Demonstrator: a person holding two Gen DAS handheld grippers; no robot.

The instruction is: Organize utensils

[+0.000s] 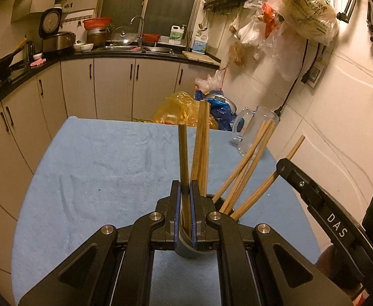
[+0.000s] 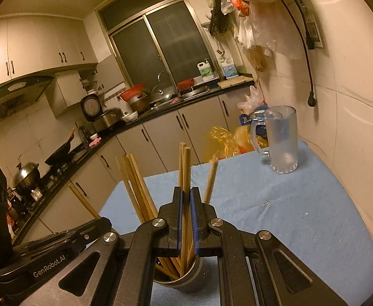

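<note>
A grey cup (image 1: 186,248) stands on the blue cloth-covered table (image 1: 97,165), close under both grippers, and holds several wooden chopsticks (image 1: 240,176) that fan outward. My left gripper (image 1: 185,186) is shut on one upright chopstick (image 1: 182,158) whose lower end is inside the cup. In the right wrist view my right gripper (image 2: 186,191) is shut on two chopsticks (image 2: 185,168) that also reach down into the cup (image 2: 186,280). The right gripper (image 1: 285,168) shows at the right of the left wrist view, and the left gripper (image 2: 105,222) at the lower left of the right wrist view.
An empty frosted glass mug (image 2: 282,140) stands at the table's far right corner near the tiled wall. Yellow and blue plastic bags (image 1: 181,107) lie beyond the far edge. Cabinets and a cluttered counter with a sink (image 1: 135,48) run along the left and back.
</note>
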